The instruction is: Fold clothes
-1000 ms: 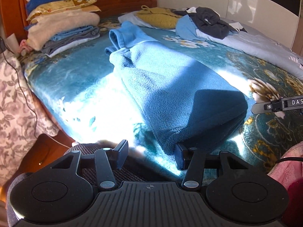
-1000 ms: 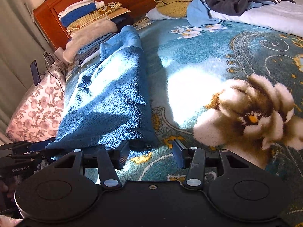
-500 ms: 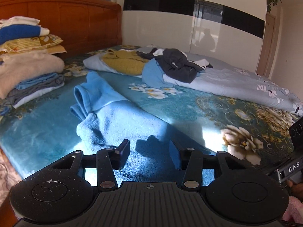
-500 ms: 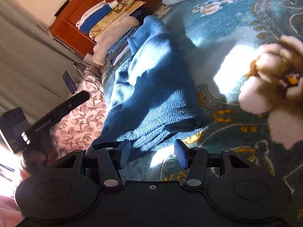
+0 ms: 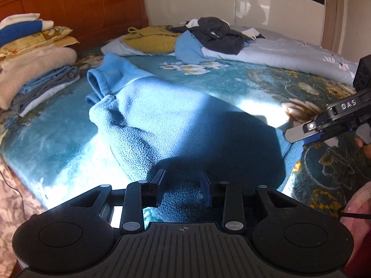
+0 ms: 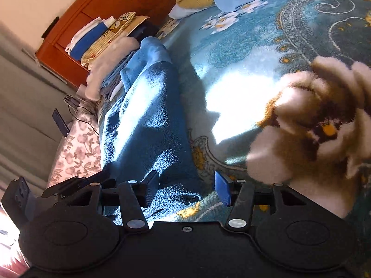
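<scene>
Both grippers have dropped back to the near hem of the blue fleece garment (image 5: 176,125): the left gripper (image 5: 182,190) sits low with its fingers apart over the fabric edge, and the right gripper (image 6: 185,188) is spread wide, straddling the hem's right corner. That garment lies lengthwise on the teal floral blanket (image 5: 231,83). Farther off, a stack of folded laundry (image 5: 34,53) rests against the wooden headboard (image 5: 76,7), with a heap of unfolded clothes (image 5: 218,37) to the right.

A wooden headboard (image 5: 76,7) is seen behind a teal floral blanket (image 5: 231,81). A phone (image 6: 60,122) and cable (image 6: 80,112) are noted on floral-print fabric (image 6: 76,153) bedside.
</scene>
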